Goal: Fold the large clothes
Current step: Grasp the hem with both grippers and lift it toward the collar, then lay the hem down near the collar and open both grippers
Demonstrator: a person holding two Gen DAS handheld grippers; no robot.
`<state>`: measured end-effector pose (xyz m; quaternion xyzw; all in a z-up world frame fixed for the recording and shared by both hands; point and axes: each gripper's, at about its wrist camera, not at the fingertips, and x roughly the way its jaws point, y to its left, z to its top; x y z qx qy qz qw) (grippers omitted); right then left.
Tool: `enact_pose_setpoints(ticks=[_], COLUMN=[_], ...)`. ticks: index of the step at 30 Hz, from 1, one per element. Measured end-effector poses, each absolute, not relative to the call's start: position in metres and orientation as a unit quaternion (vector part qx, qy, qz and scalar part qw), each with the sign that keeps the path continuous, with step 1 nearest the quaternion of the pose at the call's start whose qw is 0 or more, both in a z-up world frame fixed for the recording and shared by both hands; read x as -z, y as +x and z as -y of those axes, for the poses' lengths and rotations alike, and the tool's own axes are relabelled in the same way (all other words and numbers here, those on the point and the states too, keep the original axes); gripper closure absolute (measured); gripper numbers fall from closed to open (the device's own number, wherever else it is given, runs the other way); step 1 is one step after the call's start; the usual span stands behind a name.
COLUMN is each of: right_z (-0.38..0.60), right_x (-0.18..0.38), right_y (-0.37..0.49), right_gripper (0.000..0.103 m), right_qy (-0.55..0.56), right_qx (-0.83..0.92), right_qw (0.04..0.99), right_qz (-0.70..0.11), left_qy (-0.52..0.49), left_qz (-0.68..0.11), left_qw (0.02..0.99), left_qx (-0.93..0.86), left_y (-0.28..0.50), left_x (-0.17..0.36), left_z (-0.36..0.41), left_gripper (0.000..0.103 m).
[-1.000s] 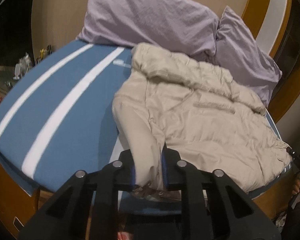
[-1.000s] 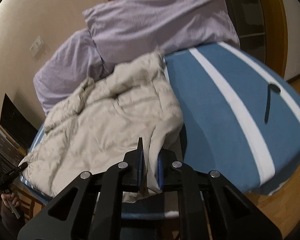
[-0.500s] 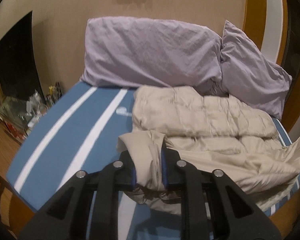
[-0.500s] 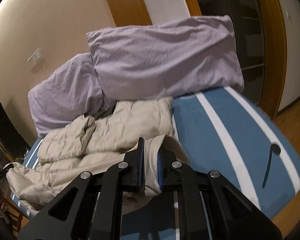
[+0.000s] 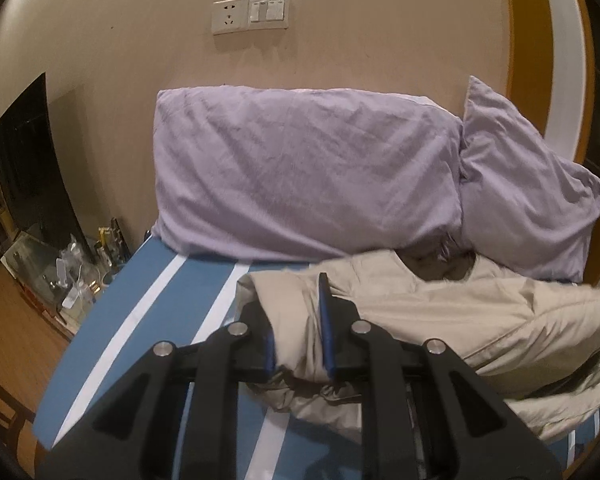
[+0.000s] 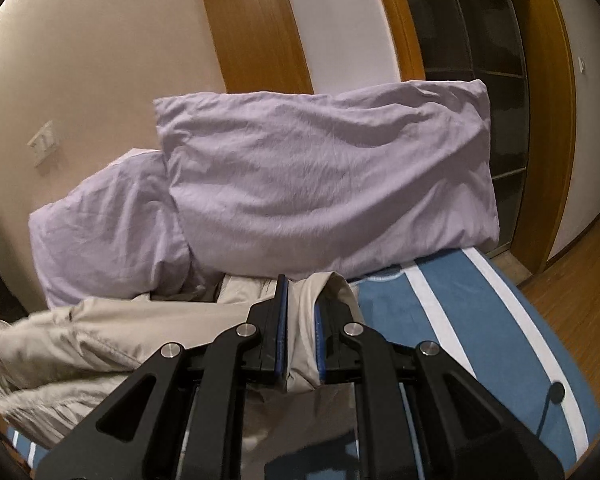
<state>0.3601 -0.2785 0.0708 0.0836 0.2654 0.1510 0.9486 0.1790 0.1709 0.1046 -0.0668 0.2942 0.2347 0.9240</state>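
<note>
A beige padded jacket lies on the blue bed with white stripes. My left gripper is shut on a bunched edge of the jacket at its left side. My right gripper is shut on another edge of the same jacket, at its right side. Both held edges are lifted over the rest of the jacket, close to the pillows. The lower layers of the jacket are hidden under the raised part.
Two lilac pillows lean on the wall at the bed's head; they also show in the right wrist view. A cluttered low table stands left of the bed. A wooden door frame and wooden floor are on the right.
Both grippers have carried the jacket's near edges up and forward towards the pillows, doubling the jacket over itself. The views have tilted up to face the wall.
</note>
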Motion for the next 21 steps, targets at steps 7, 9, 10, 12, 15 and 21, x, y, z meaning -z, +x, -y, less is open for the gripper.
enact_pose_setpoints(ticks=[7,9,10,12,15,21], right_z=[0.247,0.239,0.234,0.223,0.21,0.197], right_x=[-0.049,-0.04,-0.035,-0.023,-0.005,0.03], right_y=[0.418,0.433,0.441,0.457,0.476,0.503], right_gripper=[0.091,0.091,0.091,0.091,0.091,0.091], right_qy=[0.061,0.056,0.054,0.047,0.036,0.023], right_qx=[-0.115,-0.104,-0.098,-0.085,-0.067,-0.04], right_qw=[0.951,0.952,0.952,0.952,0.951,0.946], right_qz=[-0.28,-0.283,-0.286,-0.291,-0.299,-0.32], left_qy=[-0.076,-0.081,-0.082,-0.078,-0.061,-0.041], left_qz=[-0.317,-0.323,-0.324,-0.327,-0.332,-0.338], left_qw=[0.909,0.903,0.902,0.897,0.891,0.881], left_qx=[-0.26,-0.271,-0.274,-0.287,-0.305,-0.329], left_y=[0.253,0.275,0.281,0.298,0.322,0.35], left_x=[-0.08,-0.068,-0.064,-0.053,-0.032,0.006], left_z=[-0.197,-0.205,-0.207,-0.211,-0.214,-0.218], left_gripper=[0.085,0.085,0.085,0.085,0.085,0.085])
